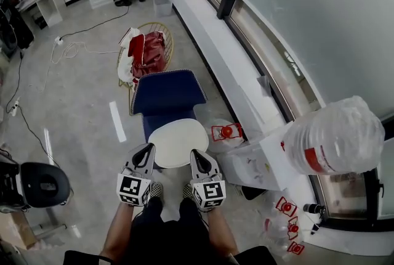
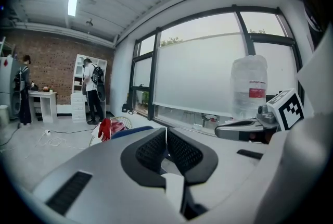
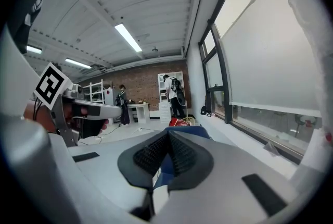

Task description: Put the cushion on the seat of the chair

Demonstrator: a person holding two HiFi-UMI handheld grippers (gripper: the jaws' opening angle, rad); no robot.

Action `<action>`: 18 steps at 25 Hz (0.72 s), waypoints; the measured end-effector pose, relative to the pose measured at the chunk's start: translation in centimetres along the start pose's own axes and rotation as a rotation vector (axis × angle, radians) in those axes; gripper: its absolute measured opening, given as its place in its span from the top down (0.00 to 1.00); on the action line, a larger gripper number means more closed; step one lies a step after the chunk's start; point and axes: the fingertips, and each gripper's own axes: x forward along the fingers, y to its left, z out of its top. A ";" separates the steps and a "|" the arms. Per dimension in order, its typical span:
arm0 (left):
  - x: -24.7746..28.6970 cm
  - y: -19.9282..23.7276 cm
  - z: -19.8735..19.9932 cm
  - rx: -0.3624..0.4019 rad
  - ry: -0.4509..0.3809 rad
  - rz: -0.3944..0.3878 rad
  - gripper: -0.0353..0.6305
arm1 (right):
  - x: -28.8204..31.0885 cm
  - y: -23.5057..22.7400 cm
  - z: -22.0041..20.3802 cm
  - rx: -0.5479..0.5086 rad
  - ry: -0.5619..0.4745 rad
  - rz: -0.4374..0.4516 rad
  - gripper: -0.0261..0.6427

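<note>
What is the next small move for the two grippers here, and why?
Probably just draw both grippers back toward the person and leave the cushion alone. The white cushion already appears to lie flat on the seat of the blue chair. The left gripper and right gripper sit by its near edge, jaws together with nothing between them.

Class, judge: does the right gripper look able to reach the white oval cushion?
Probably yes: the right gripper, jaws shut, hangs just by the white oval cushion at its near edge, with nothing visible between them.
</note>
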 end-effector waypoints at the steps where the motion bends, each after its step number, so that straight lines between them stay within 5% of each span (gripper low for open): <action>1: -0.4 0.0 0.6 0.001 -0.013 0.002 0.91 | -0.3 0.2 0.4 -0.005 -0.006 0.002 0.92; 18: -4.6 -1.5 4.9 0.059 -0.091 -0.040 0.91 | -4.4 1.4 6.8 -0.089 -0.133 -0.010 0.92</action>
